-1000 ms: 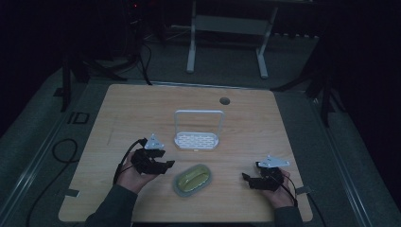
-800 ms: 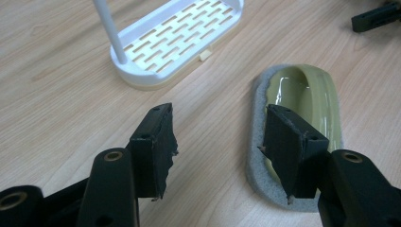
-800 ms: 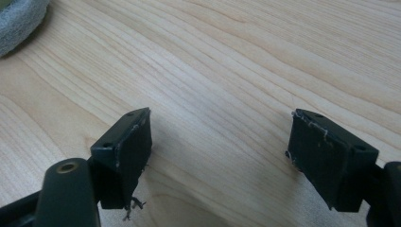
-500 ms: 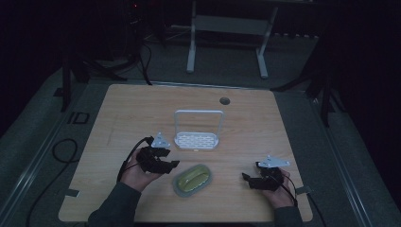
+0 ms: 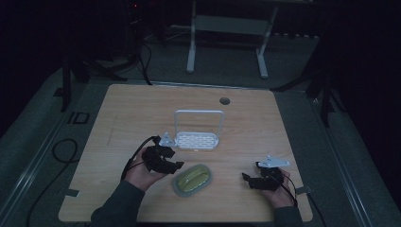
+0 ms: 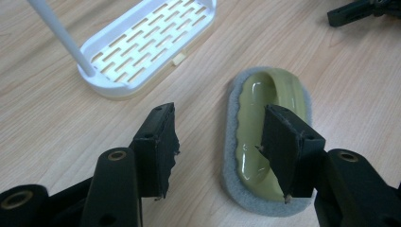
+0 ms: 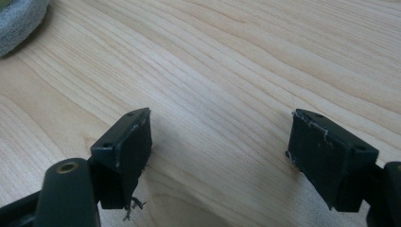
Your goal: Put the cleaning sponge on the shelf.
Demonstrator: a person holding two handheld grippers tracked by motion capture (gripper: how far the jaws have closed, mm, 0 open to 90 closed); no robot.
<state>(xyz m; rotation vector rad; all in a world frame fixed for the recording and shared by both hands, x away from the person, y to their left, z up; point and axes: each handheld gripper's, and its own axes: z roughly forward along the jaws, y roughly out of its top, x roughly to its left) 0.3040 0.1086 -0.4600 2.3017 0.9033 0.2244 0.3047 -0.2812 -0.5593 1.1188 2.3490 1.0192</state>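
An oval scrubber (image 5: pixel 192 178) with a glossy olive-green top and a grey pad lies flat near the table's front. My left gripper (image 5: pixel 174 161) hovers just to its left. In the left gripper view the left gripper (image 6: pixel 218 127) is open; its jaws have just been closing a little and hold nothing, and the right jaw hangs over the scrubber (image 6: pixel 257 94). The right gripper (image 5: pixel 250 172) rests at the front right, away from the scrubber. In its own view the right gripper (image 7: pixel 220 127) stands open over bare wood, with the grey pad's edge (image 7: pixel 16 19) at the top left.
A white slotted rack (image 5: pixel 197 139) with a tall hoop handle stands behind the scrubber, and it appears as the rack (image 6: pixel 146 42) in the left gripper view. A round cable hole (image 5: pixel 224 100) sits near the wooden table's (image 5: pixel 132 113) far edge. Cables trail off the table's left side.
My left hand has drifted a little to the right, closer to the scrubber, and risen slightly. The right hand has stayed where it was.
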